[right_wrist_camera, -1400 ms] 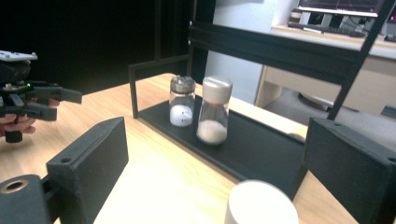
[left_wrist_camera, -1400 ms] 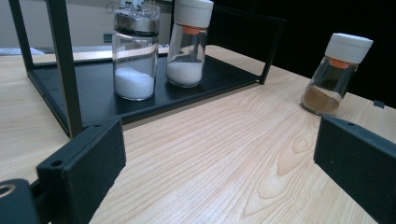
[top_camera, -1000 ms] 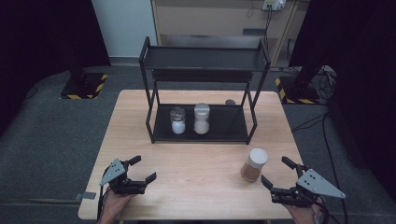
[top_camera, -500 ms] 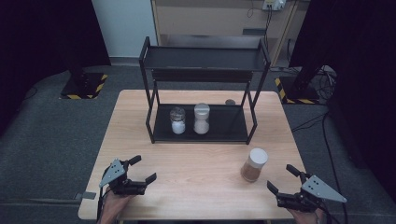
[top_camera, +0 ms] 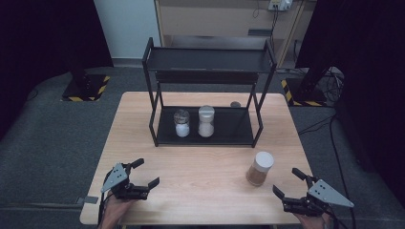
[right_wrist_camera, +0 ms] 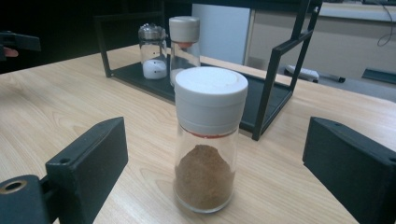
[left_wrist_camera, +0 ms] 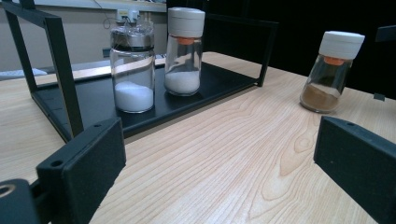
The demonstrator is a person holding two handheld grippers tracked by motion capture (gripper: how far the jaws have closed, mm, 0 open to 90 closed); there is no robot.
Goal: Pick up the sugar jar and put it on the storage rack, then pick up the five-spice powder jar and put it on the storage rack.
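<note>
A glass jar of brown powder with a white cap [top_camera: 260, 168] [right_wrist_camera: 208, 140] [left_wrist_camera: 331, 72] stands upright on the wooden table [top_camera: 205, 191], right of centre. My right gripper [top_camera: 292, 188] [right_wrist_camera: 215, 172] is open, a little nearer the table's front edge than the jar, jaws wide and facing it. Near the front left corner, my left gripper [top_camera: 144, 174] [left_wrist_camera: 219, 163] is open and holds nothing. On the bottom shelf of a black two-tier rack [top_camera: 208, 59] stand a metal-capped jar of white powder [top_camera: 181, 123] [left_wrist_camera: 133, 70] and a white-capped jar of pale powder [top_camera: 206, 121] [left_wrist_camera: 184, 51].
A small dark round object [top_camera: 235, 104] lies on the table behind the rack. The rack's top shelf is bare. Bare wood stretches between the two grippers. Black curtains and a cabinet stand beyond the table.
My right gripper has drawn back toward the front right corner, away from the brown jar. The left gripper and the jars have stayed in place.
</note>
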